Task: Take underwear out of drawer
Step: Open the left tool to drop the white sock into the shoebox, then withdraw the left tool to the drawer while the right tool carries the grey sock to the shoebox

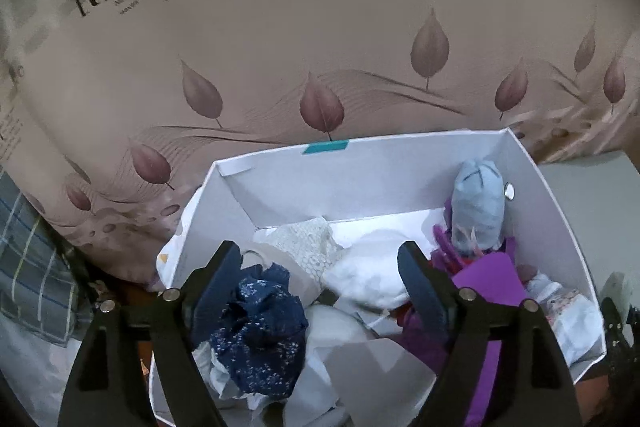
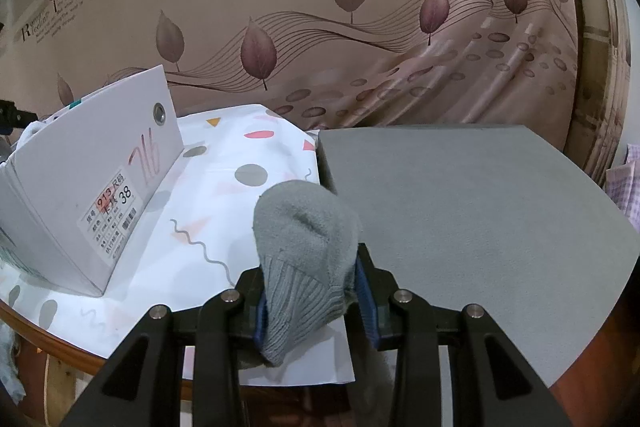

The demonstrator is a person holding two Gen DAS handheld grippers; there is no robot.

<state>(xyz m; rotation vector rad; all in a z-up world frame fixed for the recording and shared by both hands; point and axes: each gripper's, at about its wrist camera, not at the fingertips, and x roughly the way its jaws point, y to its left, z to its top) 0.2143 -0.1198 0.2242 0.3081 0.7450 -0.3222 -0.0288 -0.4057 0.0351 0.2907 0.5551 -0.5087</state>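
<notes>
Here the left gripper (image 1: 320, 283) hangs over the white cardboard box (image 1: 552, 211), tilted down into it, its jaws spread wide. A crumpled dark blue piece of underwear with small white specks (image 1: 260, 327) lies just inside the left finger (image 1: 216, 287), touching its pad; the right finger (image 1: 424, 291) stands well clear of it, so nothing is pinched. Past the fingertips sits a white bundle (image 1: 372, 275), and beside that a piece of cream lace (image 1: 308, 243) near the far wall. To the right lie purple cloth (image 1: 492, 279) and a pale blue rolled item (image 1: 478, 207) standing upright against the right wall, with a small printed white bundle (image 1: 568, 311) in the near right corner. A teal strip of tape (image 1: 326, 147) marks the far rim.

The right gripper (image 2: 310, 291) is closed on a grey sock (image 2: 304, 247) — both blue pads press its ribbed part, and the toe end bulges up beyond the fingers. Under it lies a patterned white cloth (image 2: 224, 163) over a wooden table (image 2: 68, 339), with a flat grey board (image 2: 480, 207) just to the right. The box (image 2: 92, 163) stands to the left on that cloth, a size label (image 2: 110, 215) on its end. Behind everything hangs a beige curtain printed with leaves (image 2: 320, 7).
</notes>
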